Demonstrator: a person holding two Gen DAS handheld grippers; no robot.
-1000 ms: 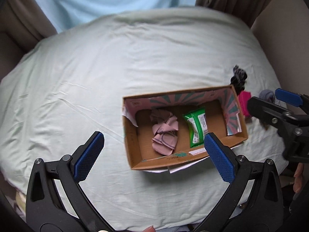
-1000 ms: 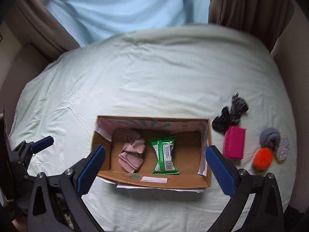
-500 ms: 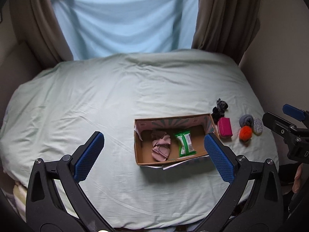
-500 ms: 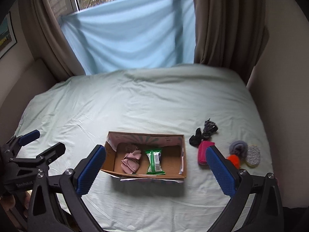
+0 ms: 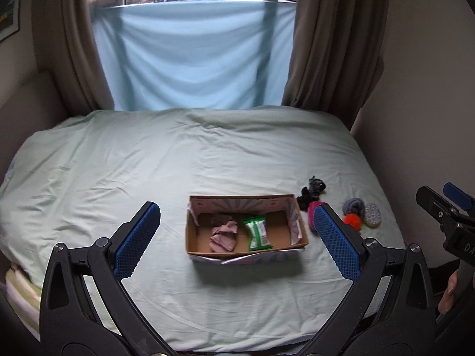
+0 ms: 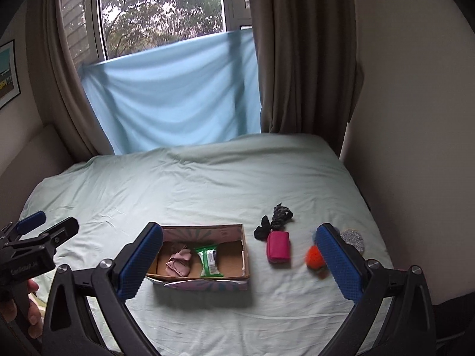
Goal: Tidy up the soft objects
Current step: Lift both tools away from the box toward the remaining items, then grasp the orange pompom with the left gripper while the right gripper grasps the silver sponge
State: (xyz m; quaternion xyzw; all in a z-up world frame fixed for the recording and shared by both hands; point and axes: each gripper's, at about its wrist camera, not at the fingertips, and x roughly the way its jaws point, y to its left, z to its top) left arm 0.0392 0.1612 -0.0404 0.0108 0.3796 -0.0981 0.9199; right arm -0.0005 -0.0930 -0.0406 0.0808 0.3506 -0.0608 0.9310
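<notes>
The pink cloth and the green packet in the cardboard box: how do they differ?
The pink cloth is a crumpled, shapeless bundle of fabric; the green packet is a flat, neat rectangle with a shiny wrapper and a white label. The cloth is one dull colour, while the packet is bright green and white. The cloth lies toward the left end of the cardboard box, the packet nearer its middle. Both rest on the box floor, side by side.

A bed [image 6: 207, 184] with a pale green sheet carries an open cardboard box [image 6: 202, 284]. Right of it lie a black cloth [image 6: 274, 222], pink pouch [image 6: 278, 247], orange pompom [image 6: 314, 256], and perhaps a grey sponge [image 5: 372, 214].
</notes>
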